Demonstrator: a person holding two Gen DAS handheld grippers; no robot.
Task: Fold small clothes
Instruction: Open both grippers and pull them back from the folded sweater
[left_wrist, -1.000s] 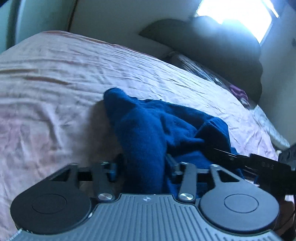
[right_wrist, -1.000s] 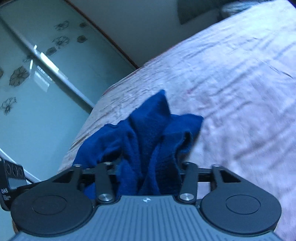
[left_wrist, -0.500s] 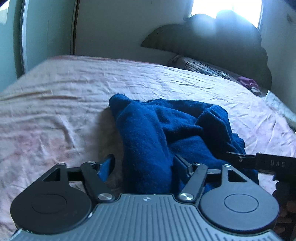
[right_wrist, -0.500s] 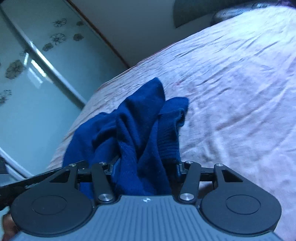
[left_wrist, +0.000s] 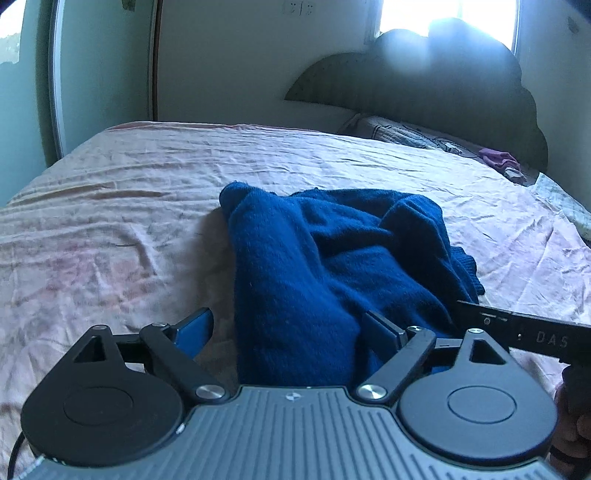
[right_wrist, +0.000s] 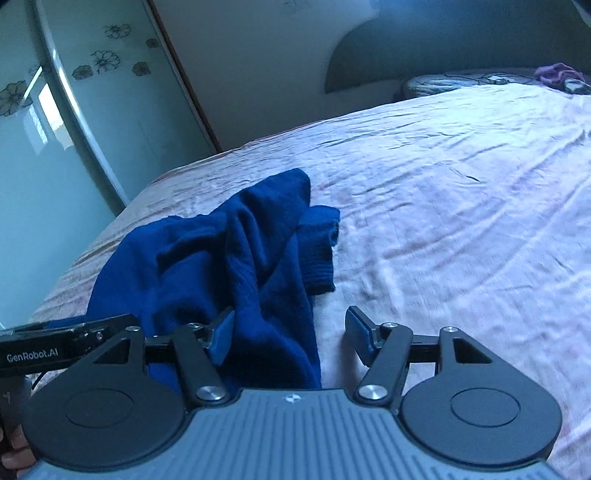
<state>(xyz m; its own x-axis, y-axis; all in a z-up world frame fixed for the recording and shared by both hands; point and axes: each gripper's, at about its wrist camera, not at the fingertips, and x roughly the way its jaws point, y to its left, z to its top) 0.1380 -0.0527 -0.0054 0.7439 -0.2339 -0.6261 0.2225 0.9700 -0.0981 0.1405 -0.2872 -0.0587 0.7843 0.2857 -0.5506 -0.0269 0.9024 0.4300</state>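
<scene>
While opening, both tongs (left_wrist: 290, 328) (right_wrist: 290, 334) tilted down, straddling blue garment (left_wrist: 332, 266)

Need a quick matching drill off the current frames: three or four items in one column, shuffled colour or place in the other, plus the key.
Column 1:
1. sweater
2. bedsheet
3. headboard
4. small cloth

Column 2:
A. pale pink, wrinkled
B. purple, by the pillow
C. dark, under the window
D. navy blue, crumpled

Pairs: 1-D, 2-A, 3-C, 4-B
</scene>
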